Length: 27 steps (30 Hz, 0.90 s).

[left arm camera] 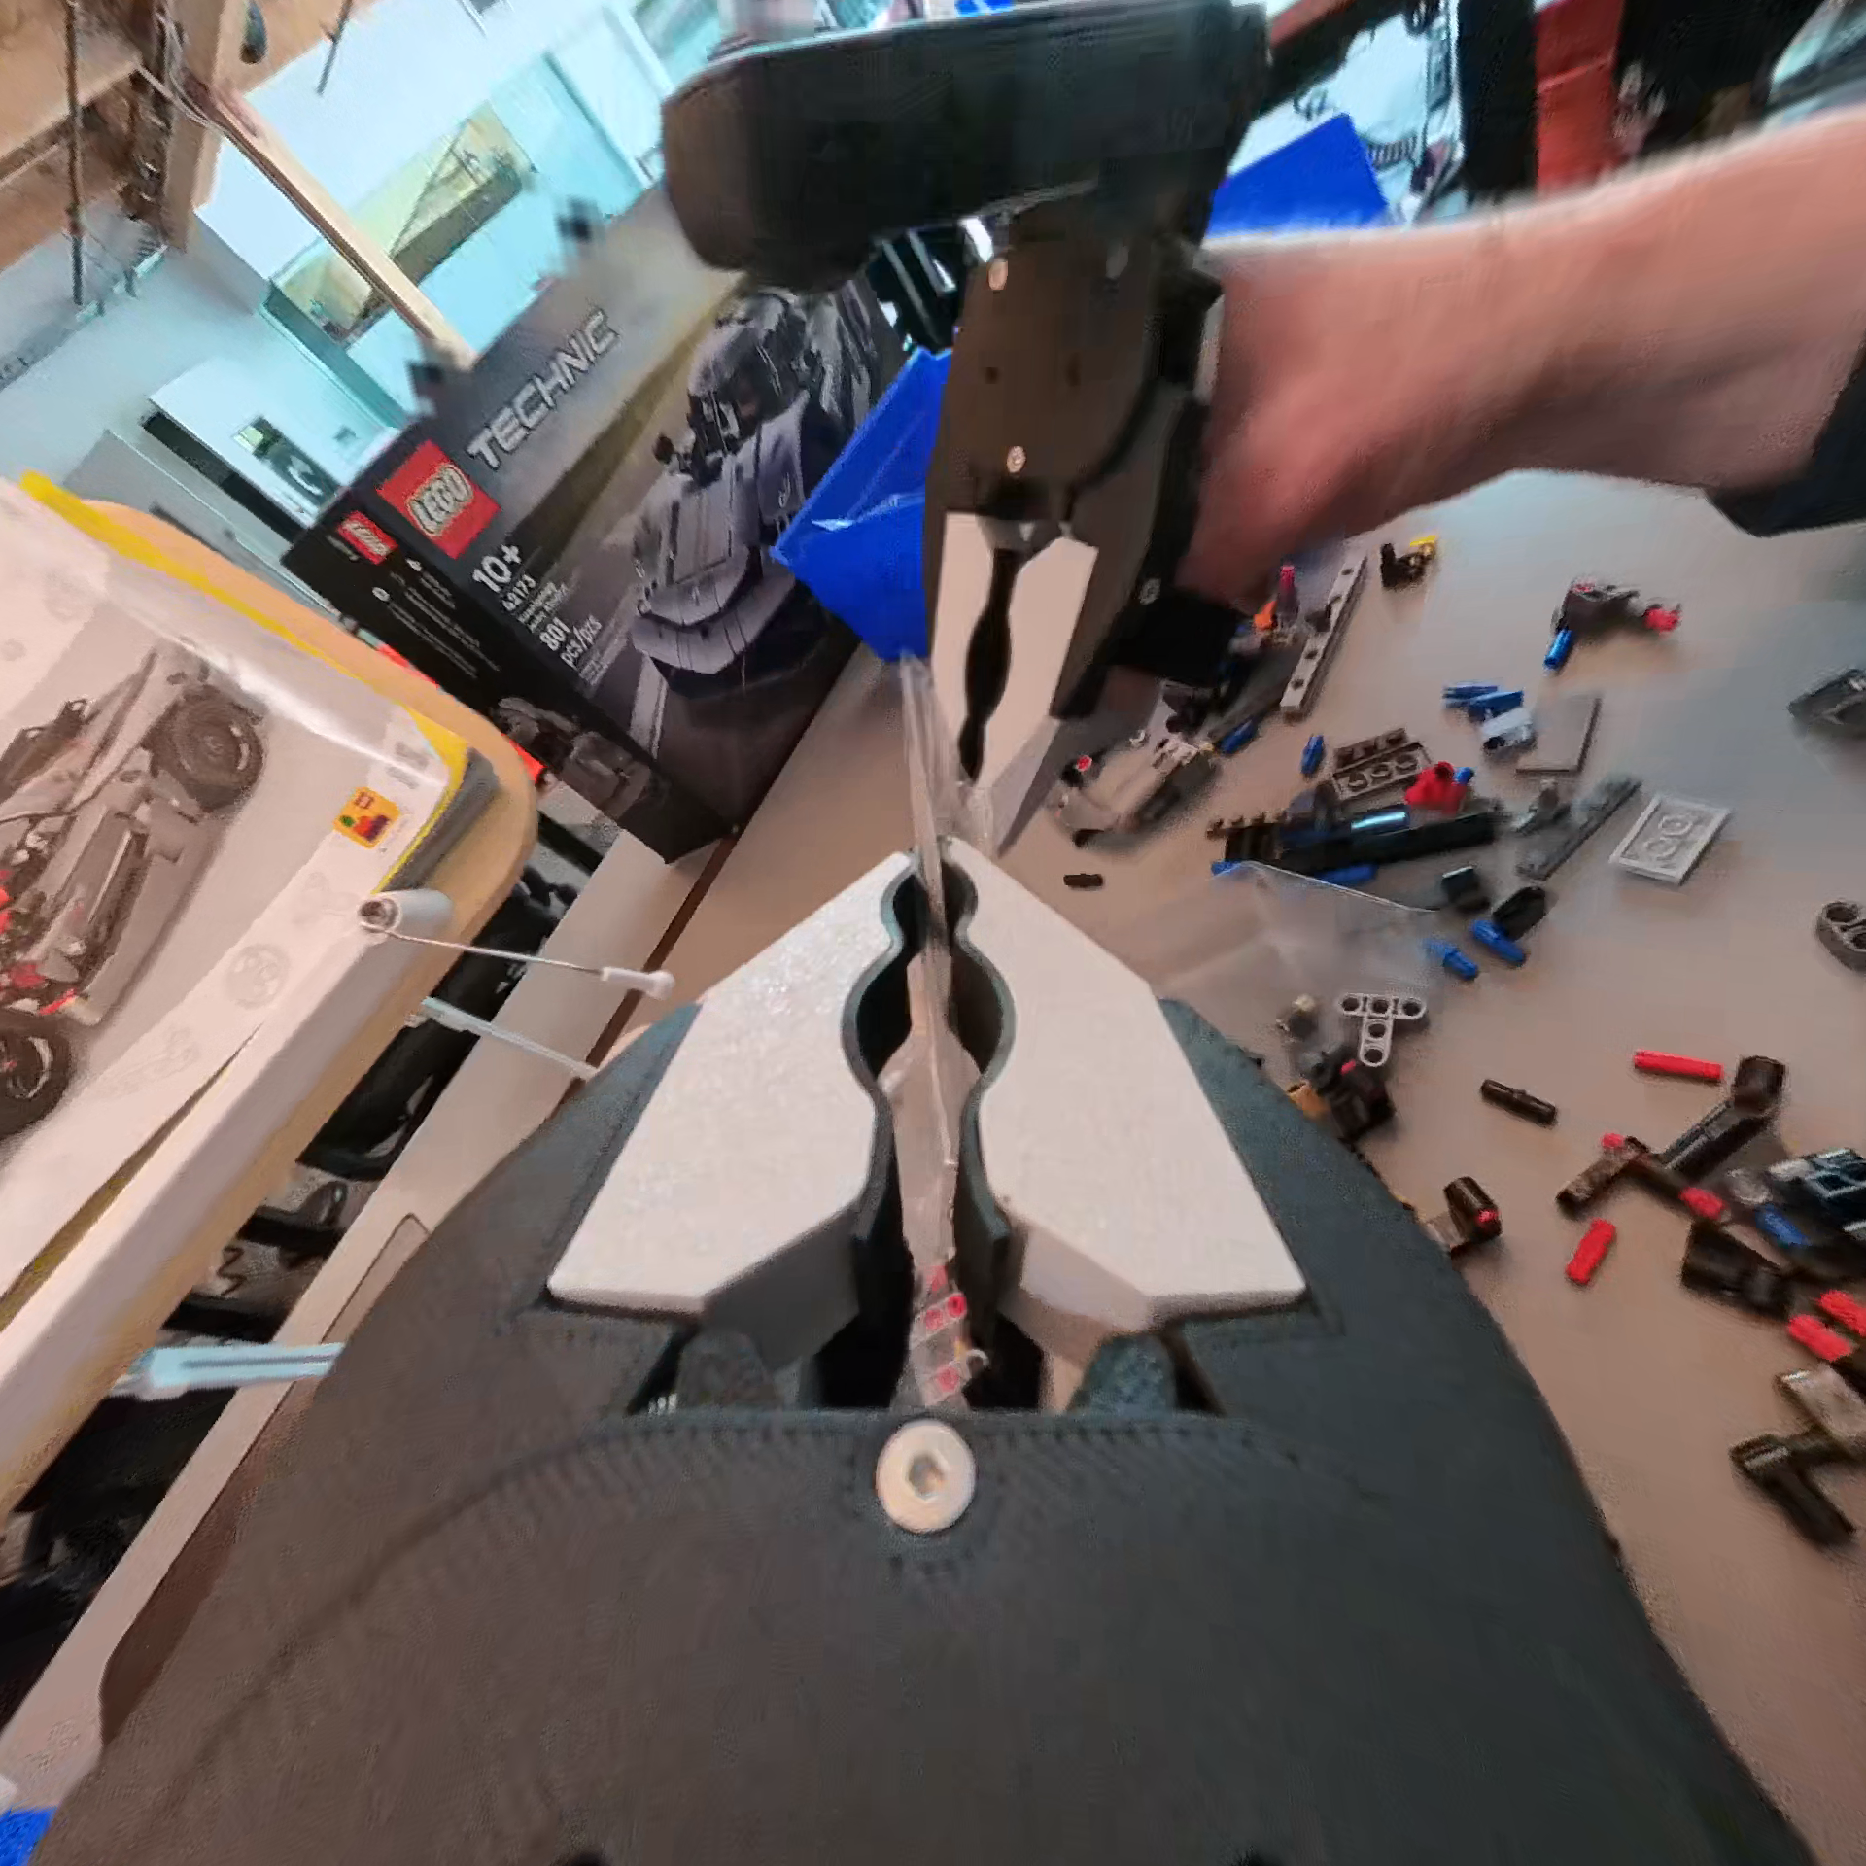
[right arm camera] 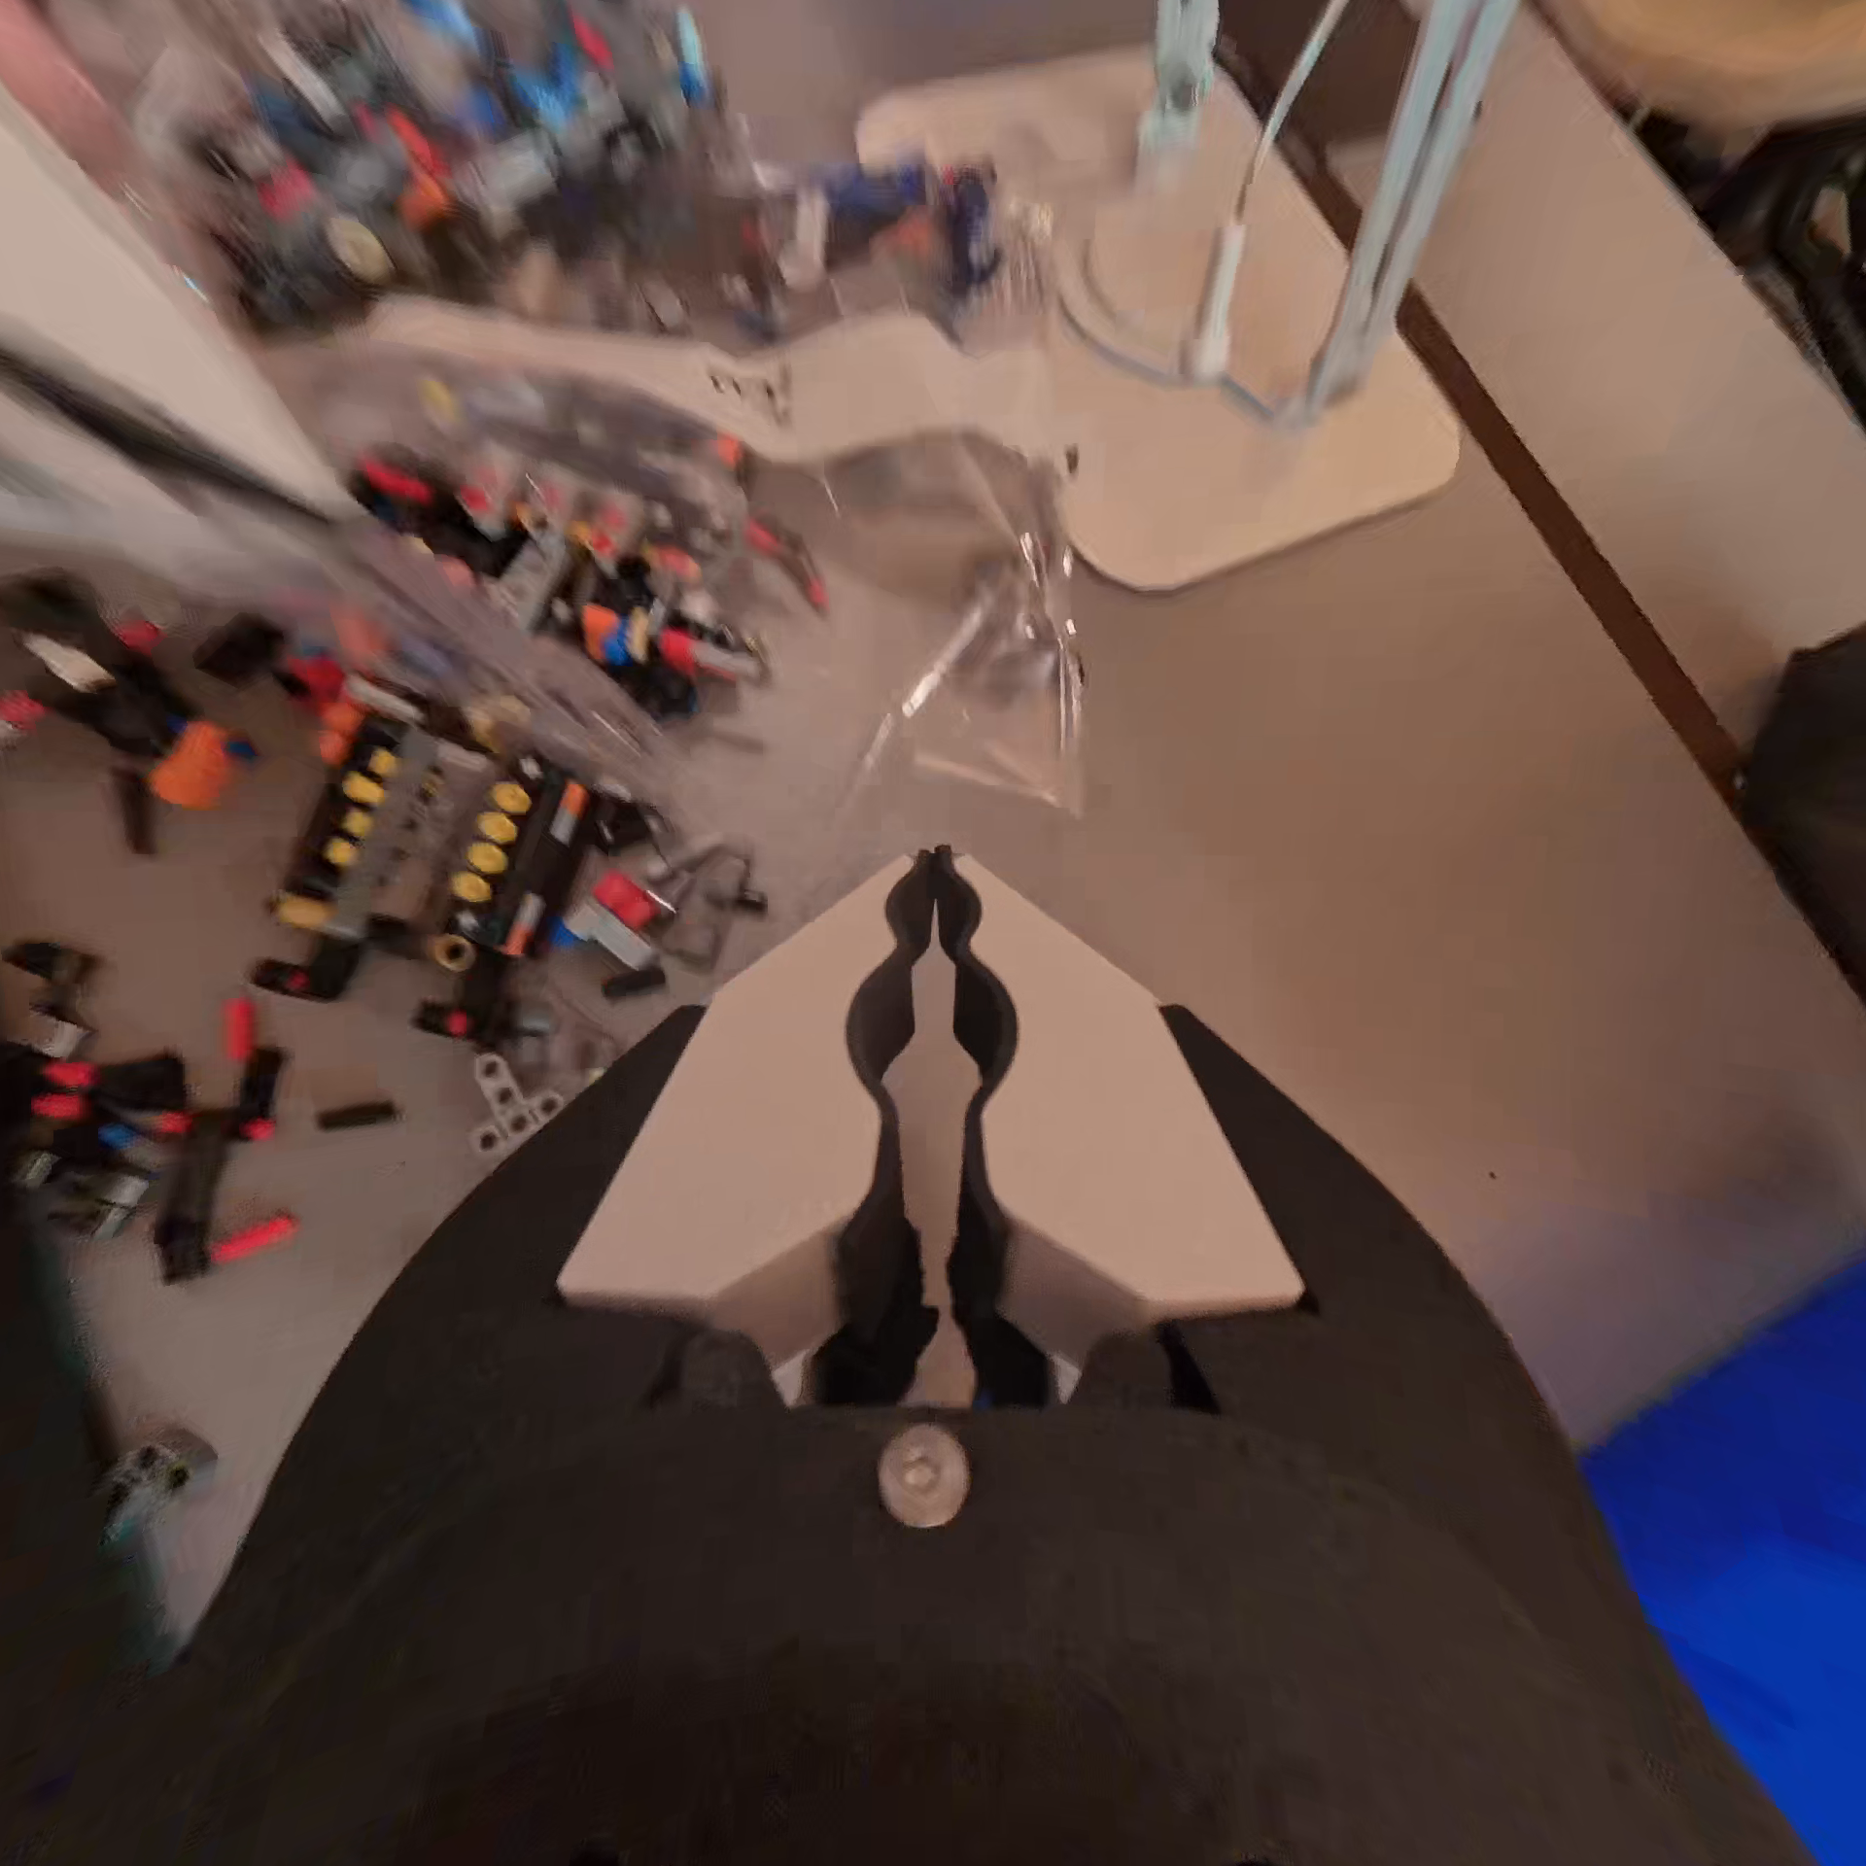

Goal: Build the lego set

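My left gripper (left arm camera: 934, 868) is shut on a clear plastic bag (left arm camera: 921, 747), held edge-up between its white fingers. Small red pieces (left arm camera: 944, 1303) sit in the bag near the finger roots. My right gripper (left arm camera: 985, 798), held by a hand (left arm camera: 1414, 384), points down just beyond the bag's top edge. In the right wrist view the right gripper (right arm camera: 934, 858) is shut, with nothing visible between its tips. A clear bag (right arm camera: 990, 697) shows just ahead of it, blurred. Loose lego pieces (left arm camera: 1414, 808) are scattered over the grey table (left arm camera: 1666, 990) and also show in the right wrist view (right arm camera: 454, 858).
A black lego box (left arm camera: 565, 565) stands at the back left beside a blue bin (left arm camera: 868, 525). An instruction booklet (left arm camera: 151, 808) lies on a wooden stand to the left. A white base (right arm camera: 1262, 475) with thin rods sits near the table's edge (right arm camera: 1565, 535).
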Motion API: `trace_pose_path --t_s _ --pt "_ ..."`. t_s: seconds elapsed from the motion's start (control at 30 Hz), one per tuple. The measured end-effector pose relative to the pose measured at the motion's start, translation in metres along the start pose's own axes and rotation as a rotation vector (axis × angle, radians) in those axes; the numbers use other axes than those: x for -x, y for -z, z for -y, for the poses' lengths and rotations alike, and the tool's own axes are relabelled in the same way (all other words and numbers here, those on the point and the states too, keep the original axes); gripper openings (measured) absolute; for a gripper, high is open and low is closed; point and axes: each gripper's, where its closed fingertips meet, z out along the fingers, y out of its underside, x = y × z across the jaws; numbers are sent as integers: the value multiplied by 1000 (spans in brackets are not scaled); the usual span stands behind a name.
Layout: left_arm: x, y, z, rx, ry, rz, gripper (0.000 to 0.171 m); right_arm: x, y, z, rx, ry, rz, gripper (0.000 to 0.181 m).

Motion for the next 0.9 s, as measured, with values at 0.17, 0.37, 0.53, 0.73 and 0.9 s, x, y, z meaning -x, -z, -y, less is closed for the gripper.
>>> trace_pose_path --t_s 0.17,0.37,0.53,0.73,0.9 --pt "3 -2 -21 42 39 -39 0 15 15 30 -176 -15 80 0" --pt "-1 -7 -20 22 129 -89 0 20 31 45 -298 -37 171 13" --pt "0 -7 -21 -2 201 -118 0 41 59 63 -436 35 279 15" --pt "-2 -9 -22 -9 230 -140 0 50 45 60 -380 121 230 7" --pt "-1 -8 -22 -10 233 -142 0 56 41 58 -358 161 231 0"
